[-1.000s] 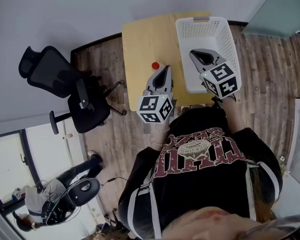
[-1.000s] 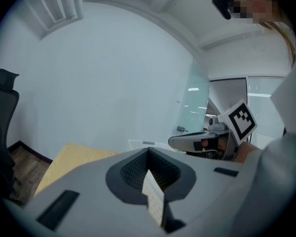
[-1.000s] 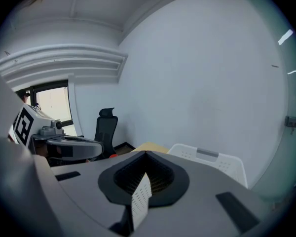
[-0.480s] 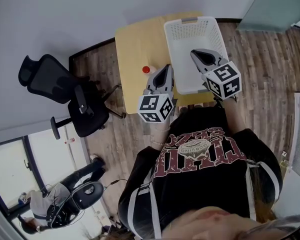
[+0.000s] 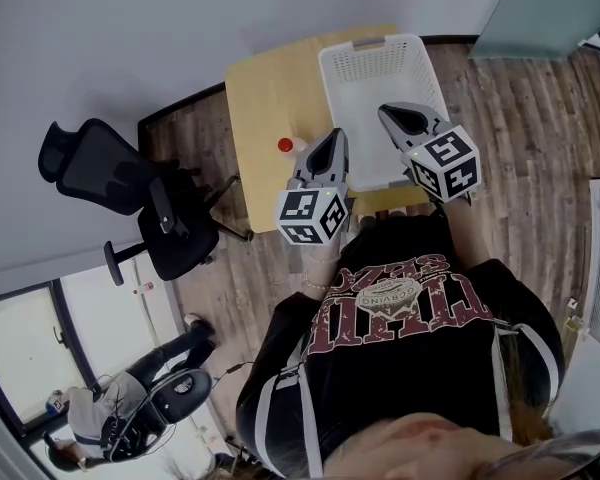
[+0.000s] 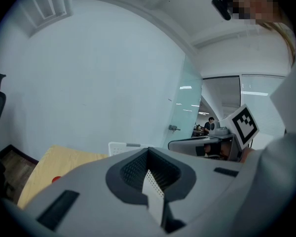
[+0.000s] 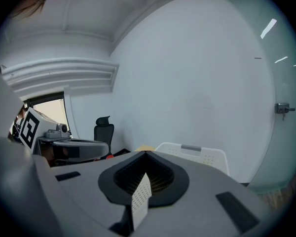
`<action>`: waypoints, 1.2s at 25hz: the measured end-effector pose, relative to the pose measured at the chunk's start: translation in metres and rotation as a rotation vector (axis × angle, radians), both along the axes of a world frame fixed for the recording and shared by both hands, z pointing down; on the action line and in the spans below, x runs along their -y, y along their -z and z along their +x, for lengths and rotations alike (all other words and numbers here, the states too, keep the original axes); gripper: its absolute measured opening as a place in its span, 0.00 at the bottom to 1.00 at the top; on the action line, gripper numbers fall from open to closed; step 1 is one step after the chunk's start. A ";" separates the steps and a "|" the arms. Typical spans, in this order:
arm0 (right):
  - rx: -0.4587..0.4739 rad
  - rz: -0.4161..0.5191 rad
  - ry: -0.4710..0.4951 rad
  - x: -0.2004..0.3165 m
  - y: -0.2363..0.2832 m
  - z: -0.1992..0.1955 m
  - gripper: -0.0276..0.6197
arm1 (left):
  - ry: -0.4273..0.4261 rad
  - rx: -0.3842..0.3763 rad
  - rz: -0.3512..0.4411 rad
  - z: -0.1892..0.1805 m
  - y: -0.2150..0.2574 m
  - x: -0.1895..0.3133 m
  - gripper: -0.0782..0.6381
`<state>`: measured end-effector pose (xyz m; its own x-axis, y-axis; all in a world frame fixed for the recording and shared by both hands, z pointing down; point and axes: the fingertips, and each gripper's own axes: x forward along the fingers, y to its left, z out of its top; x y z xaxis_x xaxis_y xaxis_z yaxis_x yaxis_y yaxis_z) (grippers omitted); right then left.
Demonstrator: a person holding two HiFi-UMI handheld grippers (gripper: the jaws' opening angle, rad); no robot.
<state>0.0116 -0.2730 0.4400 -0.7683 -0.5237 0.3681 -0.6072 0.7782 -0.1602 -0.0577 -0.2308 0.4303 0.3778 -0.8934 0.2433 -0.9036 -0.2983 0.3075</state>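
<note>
Head view: you've got both tools held out in front of your chest over the near end of the yellow wooden counter (image 5: pixel 265 83). Your left tongs (image 5: pixel 334 135) hang over the near edge of the counter, just beside a small red-capped bottle (image 5: pixel 285 146) standing to their left. Your right tongs (image 5: pixel 387 112) are up over the white slotted basket (image 5: pixel 368 46), which sits on the right part of the counter. A black office chair (image 5: pixel 110 173) stands on the wood floor, well off to the left.

Left gripper view: the left tongs are clenched, both halves meeting in a point with nothing between them. Past them you can see the counter top, the bottle's red cap low on the left, and the basket's rim beyond. Your other tool with its marker cube floats at the right.

Right gripper view: same deal, the right tongs are clenched and empty. The basket's far wall shows just past the tip, the chair sits by the wall, and the left tool pokes in from the left.
</note>
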 end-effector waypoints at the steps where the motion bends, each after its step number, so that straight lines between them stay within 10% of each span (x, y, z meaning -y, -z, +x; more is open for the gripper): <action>1: -0.003 0.000 0.000 -0.001 0.000 0.001 0.07 | -0.004 0.001 0.000 0.002 0.000 0.000 0.18; 30: -0.026 -0.005 0.009 -0.018 -0.007 0.002 0.07 | -0.028 0.007 0.008 0.010 0.002 -0.012 0.18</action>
